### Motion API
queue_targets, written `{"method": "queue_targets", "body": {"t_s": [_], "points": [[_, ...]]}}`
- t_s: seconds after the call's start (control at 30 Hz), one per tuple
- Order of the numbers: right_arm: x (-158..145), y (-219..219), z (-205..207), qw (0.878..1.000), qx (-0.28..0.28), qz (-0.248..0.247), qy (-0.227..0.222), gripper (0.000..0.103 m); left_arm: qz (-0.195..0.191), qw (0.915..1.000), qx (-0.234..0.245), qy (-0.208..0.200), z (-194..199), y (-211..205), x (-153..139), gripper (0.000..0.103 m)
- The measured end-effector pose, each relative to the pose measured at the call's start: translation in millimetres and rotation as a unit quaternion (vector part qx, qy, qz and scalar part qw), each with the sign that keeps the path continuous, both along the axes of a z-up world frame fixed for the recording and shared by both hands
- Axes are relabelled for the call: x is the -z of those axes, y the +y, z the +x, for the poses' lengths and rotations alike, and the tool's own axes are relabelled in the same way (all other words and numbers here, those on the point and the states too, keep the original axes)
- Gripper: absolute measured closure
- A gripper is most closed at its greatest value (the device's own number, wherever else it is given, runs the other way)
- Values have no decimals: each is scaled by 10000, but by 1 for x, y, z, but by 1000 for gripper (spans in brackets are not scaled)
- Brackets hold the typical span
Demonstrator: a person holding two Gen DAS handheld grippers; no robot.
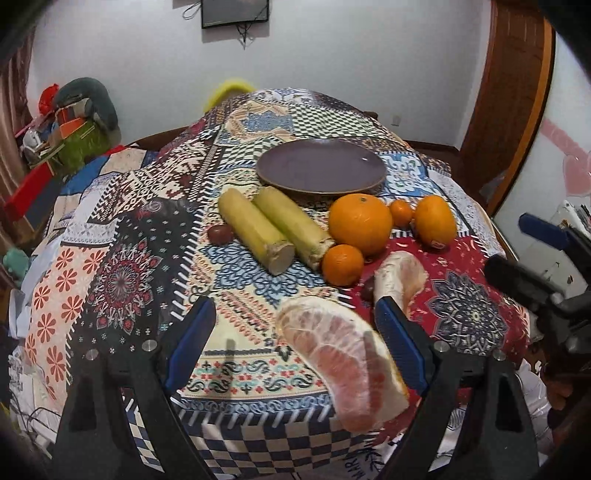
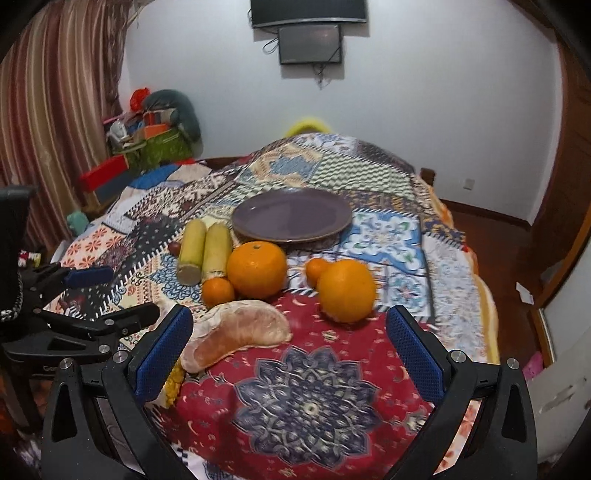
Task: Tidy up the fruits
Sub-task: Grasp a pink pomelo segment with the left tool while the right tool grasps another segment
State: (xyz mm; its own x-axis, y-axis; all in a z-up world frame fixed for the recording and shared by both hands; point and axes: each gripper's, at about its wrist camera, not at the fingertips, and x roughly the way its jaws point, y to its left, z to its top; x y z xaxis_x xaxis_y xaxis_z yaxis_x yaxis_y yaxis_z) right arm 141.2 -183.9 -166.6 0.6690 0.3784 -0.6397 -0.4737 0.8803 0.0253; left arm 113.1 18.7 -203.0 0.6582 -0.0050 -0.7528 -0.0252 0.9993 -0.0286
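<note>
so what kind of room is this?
Likely a bedroom or living room at home: fruit and a plate sit on a patchwork quilt, with striped curtains and a wall-mounted screen behind.

We look forward and down from each gripper, close over the bench [image 1: 240, 354]; both views share the purple plate [image 1: 321, 170].

Left gripper [image 1: 295, 347]: jaws wide apart, tilted downward. Right gripper [image 2: 290, 349]: jaws wide apart, nothing clamped, tilted downward.

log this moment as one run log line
left claw: open over pomelo wedge | right claw: open, empty | plate: empty
</note>
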Motion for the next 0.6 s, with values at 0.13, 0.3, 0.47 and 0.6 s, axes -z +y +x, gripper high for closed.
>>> {"method": "queue_targets", "body": {"t_s": [0.13,0.3,0.47,0.6], "points": [[17,18,11,9997,-142,-149,153,1,-71,9997,-221,-43,0,18,1,14],[34,32,25,9981,-304,-129,525,4,-53,9993,-342,-110,-2,34,3,14],[46,44,31,9962,-454,-121,737,10,-119,9991,-396,-91,0,43,6,14],[59,47,35,9932,-522,-142,1031,14,-139,9991,-402,-41,1,44,8,14]]}}
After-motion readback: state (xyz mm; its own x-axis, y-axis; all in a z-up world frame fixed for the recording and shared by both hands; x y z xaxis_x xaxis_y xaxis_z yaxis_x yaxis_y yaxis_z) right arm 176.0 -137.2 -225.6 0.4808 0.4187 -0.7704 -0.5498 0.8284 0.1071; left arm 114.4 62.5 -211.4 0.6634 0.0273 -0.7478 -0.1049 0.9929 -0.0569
